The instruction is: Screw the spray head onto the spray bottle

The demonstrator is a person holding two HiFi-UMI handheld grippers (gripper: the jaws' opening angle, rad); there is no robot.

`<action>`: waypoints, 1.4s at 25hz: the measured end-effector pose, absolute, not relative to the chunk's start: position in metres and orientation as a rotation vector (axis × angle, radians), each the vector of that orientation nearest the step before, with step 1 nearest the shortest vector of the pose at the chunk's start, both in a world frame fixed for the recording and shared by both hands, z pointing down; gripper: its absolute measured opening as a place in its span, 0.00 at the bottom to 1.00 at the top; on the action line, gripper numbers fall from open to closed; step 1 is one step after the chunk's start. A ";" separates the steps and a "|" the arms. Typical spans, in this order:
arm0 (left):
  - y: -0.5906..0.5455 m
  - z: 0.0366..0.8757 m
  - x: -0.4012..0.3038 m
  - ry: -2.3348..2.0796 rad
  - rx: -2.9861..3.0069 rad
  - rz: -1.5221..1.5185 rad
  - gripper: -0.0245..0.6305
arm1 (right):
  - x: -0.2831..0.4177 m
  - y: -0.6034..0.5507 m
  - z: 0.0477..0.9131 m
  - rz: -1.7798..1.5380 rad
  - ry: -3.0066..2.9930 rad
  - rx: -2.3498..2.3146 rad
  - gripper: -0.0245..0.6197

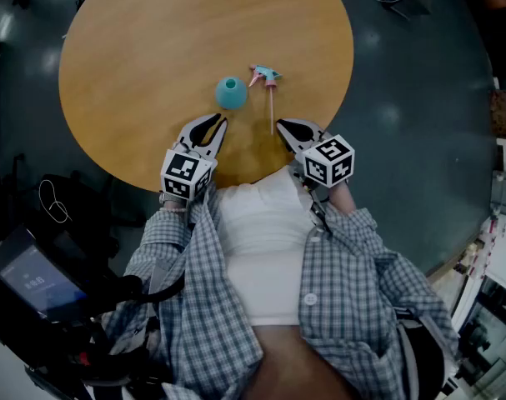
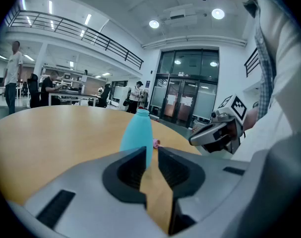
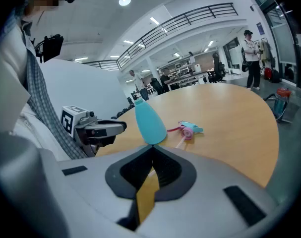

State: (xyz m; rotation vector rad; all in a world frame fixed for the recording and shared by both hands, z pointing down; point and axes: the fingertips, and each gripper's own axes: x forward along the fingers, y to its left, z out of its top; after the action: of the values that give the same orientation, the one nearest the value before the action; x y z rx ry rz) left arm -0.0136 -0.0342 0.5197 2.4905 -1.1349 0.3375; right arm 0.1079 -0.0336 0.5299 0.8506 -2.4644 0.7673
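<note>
Hovering over the near edge of the table [image 1: 136, 57], the left gripper [image 1: 215, 122] has its jaws all but together, nothing between them. Bottle [image 1: 231, 93] stands upright just ahead of it, neck [image 2: 143, 112] open. Head [image 1: 266, 76] lies on its side just right of the bottle, not touching it, tube [image 1: 272, 111] trailing back toward the near edge. Right gripper [image 1: 279, 123]: jaws pressed together, empty, tips near the tube's end. Contact there, can't tell.

Neither part is held, so I'd say the task hasn't started.

Risks as I read them:
- Bottle is rounded and tapers upward, probably light. An off-centre or high pinch could squeeze it out of the jaws or tip it.
- Grabbing the head by the tube: the tube flexes and there's no control over the cap.
- Tube must enter the neck first. A miss pushes the bottle over.
- Cap going on tilted means a cross-thread.
- If the left grip is weak, the bottle spins with the cap on that slick top.

Surface: round, wood-tone, smooth, holding only the two parts. Floor [image 1: 403, 140] is dark and glossy.

Room: big white hall, mezzanine rail [image 2: 90, 33], recessed lights [image 2: 153, 24], glass doors [image 2: 187, 100], desks [image 2: 66, 95] and people [image 2: 14, 68] far off.
</note>
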 end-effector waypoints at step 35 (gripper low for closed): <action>-0.061 0.544 0.012 -1.177 2.547 0.593 0.69 | 0.112 -0.004 0.518 0.762 -2.403 0.783 0.03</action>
State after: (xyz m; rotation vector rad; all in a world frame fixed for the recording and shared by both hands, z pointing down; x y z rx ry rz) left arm 0.0116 -0.0606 0.5439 2.5474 -1.1771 0.5933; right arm 0.1118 -0.0044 0.5181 0.7833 -2.4029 0.7617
